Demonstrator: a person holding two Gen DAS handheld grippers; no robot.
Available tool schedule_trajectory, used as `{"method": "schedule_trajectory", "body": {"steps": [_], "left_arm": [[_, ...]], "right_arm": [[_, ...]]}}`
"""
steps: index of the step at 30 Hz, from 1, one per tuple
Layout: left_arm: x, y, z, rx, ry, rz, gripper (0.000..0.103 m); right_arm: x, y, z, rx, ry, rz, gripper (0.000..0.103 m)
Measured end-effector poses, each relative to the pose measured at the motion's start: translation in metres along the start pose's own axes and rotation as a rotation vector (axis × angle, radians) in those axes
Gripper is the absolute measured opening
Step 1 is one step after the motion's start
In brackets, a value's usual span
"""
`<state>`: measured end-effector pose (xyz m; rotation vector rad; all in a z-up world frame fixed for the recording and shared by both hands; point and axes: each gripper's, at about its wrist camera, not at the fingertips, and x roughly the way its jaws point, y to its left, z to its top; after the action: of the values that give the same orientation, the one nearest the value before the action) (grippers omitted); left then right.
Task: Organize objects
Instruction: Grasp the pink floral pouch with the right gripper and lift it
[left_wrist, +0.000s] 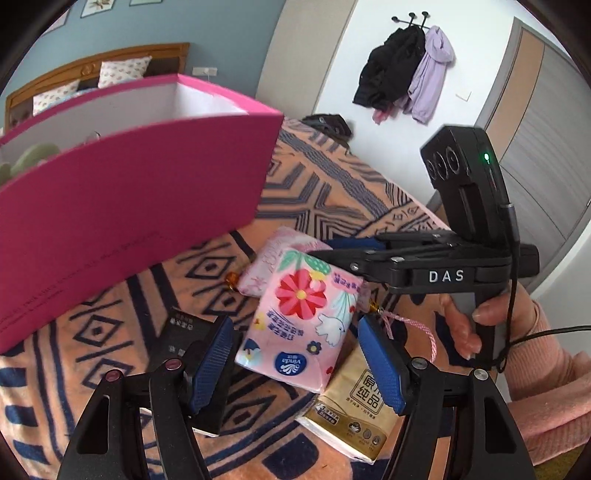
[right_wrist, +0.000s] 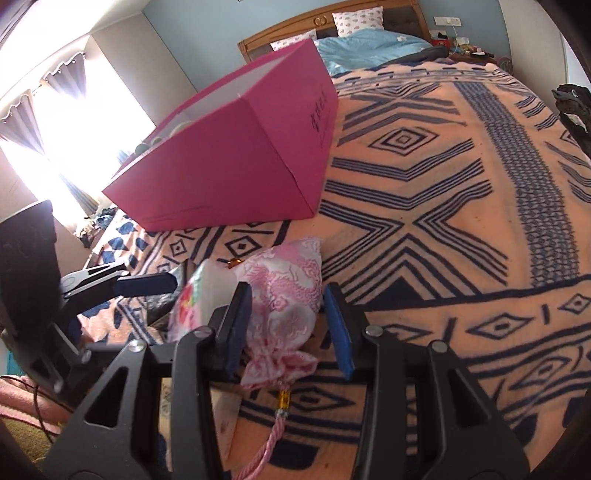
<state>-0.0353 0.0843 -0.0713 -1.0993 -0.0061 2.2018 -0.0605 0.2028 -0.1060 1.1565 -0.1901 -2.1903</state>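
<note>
On the bed: a peach blanket (right_wrist: 424, 206) with dark blue geometric lines covered the whole lower half of both frames.
Pink box: a magenta cardboard box (left_wrist: 140, 173) with a white inside stood open-topped at the upper left of both views, well behind the small items.
Floral tissue pack: a pink Vinda tissue pack (left_wrist: 299, 325) with a red flower lay at the centre of the left wrist frame, leaning over the pouch and the tan pack.
Silk pouch: a pink brocade drawstring pouch (right_wrist: 284, 295) with a gold bead and pink tassel cord sat at lower centre of the right wrist frame.
Tan tissue pack: a gold-brown pack (left_wrist: 351, 410) lay at lower right of centre, partly under the floral one.
Black box: a small black carton (left_wrist: 188, 339) lay at lower left, behind the left pad.
Left gripper (left_wrist: 299, 365): jaws released, blue pads either side of the floral tissue pack, not pressing it.
Right gripper (right_wrist: 288, 328): jaws spread around the pouch; the left pad looked close to the fabric, the right one apart.
Wall: dark and lilac jackets (left_wrist: 402, 70) hung on hooks at upper right.
</note>
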Motion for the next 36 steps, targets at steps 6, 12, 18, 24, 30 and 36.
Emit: {"method": "schedule_trajectory", "body": {"steps": [6, 12, 18, 24, 30, 36], "left_arm": [[-0.003, -0.001, -0.001, 0.000, 0.009, 0.013, 0.065], [-0.007, -0.001, -0.006, 0.008, 0.020, 0.011, 0.062], [-0.009, -0.003, -0.008, 0.017, 0.031, 0.013, 0.059], [-0.025, 0.008, 0.004, -0.060, -0.016, -0.086, 0.059], [-0.053, 0.007, 0.031, -0.060, -0.101, -0.158, 0.061], [-0.068, 0.010, 0.061, -0.064, -0.158, -0.184, 0.059]], "right_arm": [[0.003, 0.001, 0.002, -0.018, 0.005, 0.006, 0.031], [-0.002, 0.005, 0.001, -0.040, -0.009, 0.005, 0.023], [-0.016, 0.007, 0.007, -0.052, -0.060, -0.033, 0.021], [-0.040, 0.012, 0.020, -0.092, -0.121, -0.064, 0.020], [-0.067, 0.036, 0.038, -0.164, -0.190, 0.015, 0.020], [-0.078, 0.066, 0.058, -0.237, -0.242, 0.091, 0.020]]}}
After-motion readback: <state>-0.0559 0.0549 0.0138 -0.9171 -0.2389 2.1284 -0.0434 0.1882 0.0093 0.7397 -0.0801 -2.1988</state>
